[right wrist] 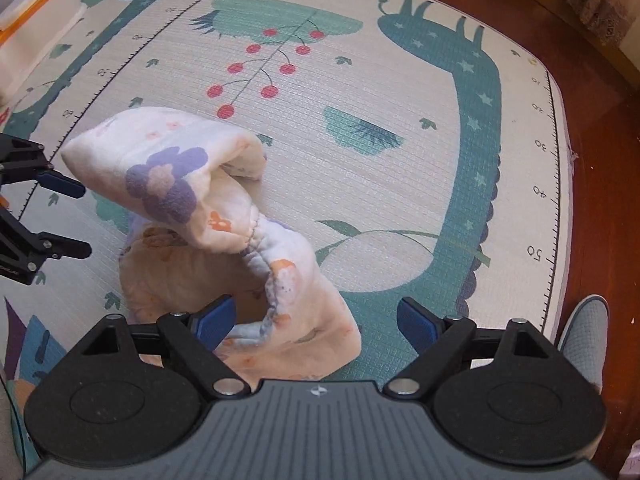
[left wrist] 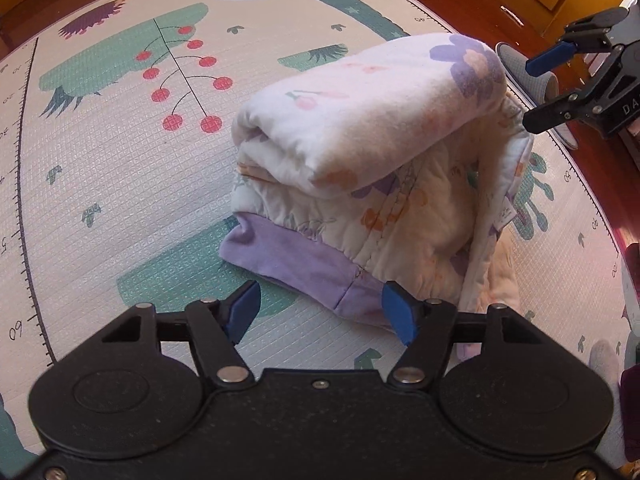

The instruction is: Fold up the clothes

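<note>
Our left tool [left wrist: 320, 312] is wide open and holds nothing, and so is our right tool [right wrist: 316, 322]. Just past them the padded flowery garment [left wrist: 360, 152] sits in a puffy folded bundle on the play mat [left wrist: 120, 168]. It looks soft, light and springy, so we would pinch its purple hem [left wrist: 288, 256].

Each black hand-held gripper [left wrist: 322, 314] carries blue fingertip pads [right wrist: 416, 326] and silver screws.
</note>
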Demonstrator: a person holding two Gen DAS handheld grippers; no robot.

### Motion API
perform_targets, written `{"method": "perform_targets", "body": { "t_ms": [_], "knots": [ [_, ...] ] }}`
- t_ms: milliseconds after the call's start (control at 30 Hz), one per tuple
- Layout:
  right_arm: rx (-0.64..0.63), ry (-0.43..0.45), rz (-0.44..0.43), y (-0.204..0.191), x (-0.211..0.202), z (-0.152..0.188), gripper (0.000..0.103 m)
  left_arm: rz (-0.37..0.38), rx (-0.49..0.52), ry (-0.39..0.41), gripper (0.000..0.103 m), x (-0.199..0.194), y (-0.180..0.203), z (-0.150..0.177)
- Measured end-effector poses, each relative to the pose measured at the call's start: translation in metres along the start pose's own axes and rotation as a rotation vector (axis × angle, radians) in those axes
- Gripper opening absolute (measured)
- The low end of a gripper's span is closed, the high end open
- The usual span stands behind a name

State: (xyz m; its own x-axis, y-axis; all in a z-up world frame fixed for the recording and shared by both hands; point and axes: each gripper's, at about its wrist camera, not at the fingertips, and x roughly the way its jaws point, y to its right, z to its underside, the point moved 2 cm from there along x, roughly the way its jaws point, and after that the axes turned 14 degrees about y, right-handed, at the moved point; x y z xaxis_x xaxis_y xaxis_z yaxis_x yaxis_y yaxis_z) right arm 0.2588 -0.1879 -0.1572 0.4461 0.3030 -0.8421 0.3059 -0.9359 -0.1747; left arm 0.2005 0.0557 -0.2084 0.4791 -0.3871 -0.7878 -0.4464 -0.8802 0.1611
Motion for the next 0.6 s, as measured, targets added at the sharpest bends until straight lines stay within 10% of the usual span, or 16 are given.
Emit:
{"method": "perform_targets", "body": {
  "t_ms": [200, 600],
  "knots": [
    [0.162, 0.080, -0.272, 0.001, -0.015, -0.034, 0.087, 0.032, -0.038, 0.025, 0.067, 0.007, 0.006, 0.008],
    [0.607, -0.019, -0.364, 0.022, 0.092, -0.036, 0.087, 0.067, -0.016, 0.087, 0.067, 0.024, 0.024, 0.003]
  ]
}}
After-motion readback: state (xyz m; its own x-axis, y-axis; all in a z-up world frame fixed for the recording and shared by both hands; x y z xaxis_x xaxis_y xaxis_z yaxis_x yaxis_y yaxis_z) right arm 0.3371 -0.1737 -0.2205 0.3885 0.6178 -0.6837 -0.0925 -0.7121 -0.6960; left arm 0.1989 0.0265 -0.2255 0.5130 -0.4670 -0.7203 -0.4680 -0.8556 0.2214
